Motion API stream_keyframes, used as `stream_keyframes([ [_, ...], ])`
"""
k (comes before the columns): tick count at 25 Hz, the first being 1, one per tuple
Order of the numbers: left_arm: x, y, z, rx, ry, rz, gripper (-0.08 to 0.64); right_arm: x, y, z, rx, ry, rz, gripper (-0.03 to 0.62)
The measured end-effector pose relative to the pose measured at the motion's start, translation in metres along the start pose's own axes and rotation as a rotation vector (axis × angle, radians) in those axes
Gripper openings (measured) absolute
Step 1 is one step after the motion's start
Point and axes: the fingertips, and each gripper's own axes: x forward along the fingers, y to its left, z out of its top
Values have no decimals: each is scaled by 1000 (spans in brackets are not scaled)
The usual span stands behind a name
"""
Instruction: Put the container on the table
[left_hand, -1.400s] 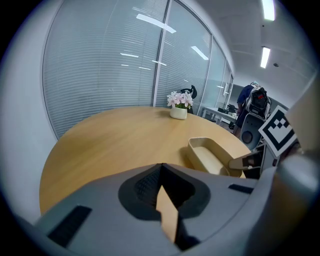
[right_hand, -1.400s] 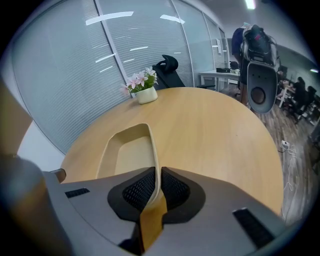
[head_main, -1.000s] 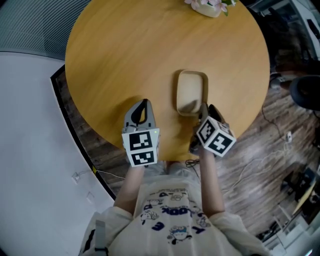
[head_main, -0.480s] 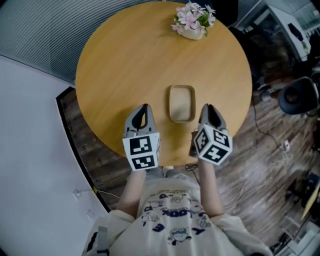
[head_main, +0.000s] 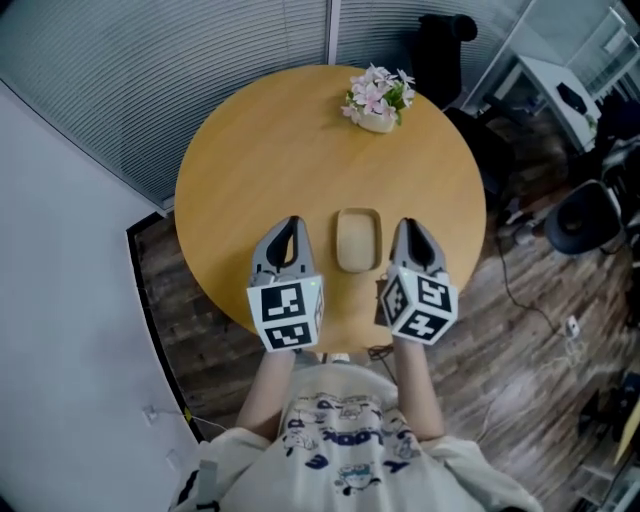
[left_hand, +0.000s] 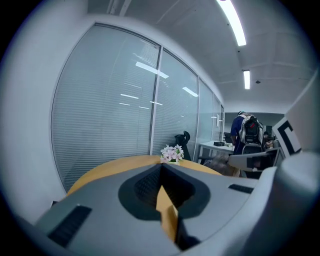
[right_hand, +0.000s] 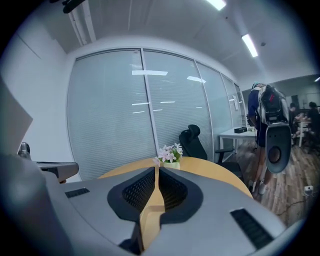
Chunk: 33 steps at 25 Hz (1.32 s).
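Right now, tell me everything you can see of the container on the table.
The container is a beige, rounded-rectangular dish with a raised rim, seemingly open and empty, material unclear. It lies flat on the round wooden table near the person's edge, long side pointing away, between the left tongs and right tongs; neither touches it.

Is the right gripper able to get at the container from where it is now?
Probably yes. The container lies on the table close beside the right gripper, on its left, with only bare tabletop between them. The gripper's jaws are together, so they would have to open first.
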Motion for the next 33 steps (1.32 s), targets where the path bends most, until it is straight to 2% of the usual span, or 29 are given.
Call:
stream_keyframes([
  [10,-28,-1,40,14,-98,20,3,-19,20,38,-34,-82,56,26],
  [21,-40,1,46,18,-120,32,3,-30,27,44,-50,-105,75,26],
  [33,-42,-4,44,11,-122,29,3,-34,24,35,-41,-101,78,26],
])
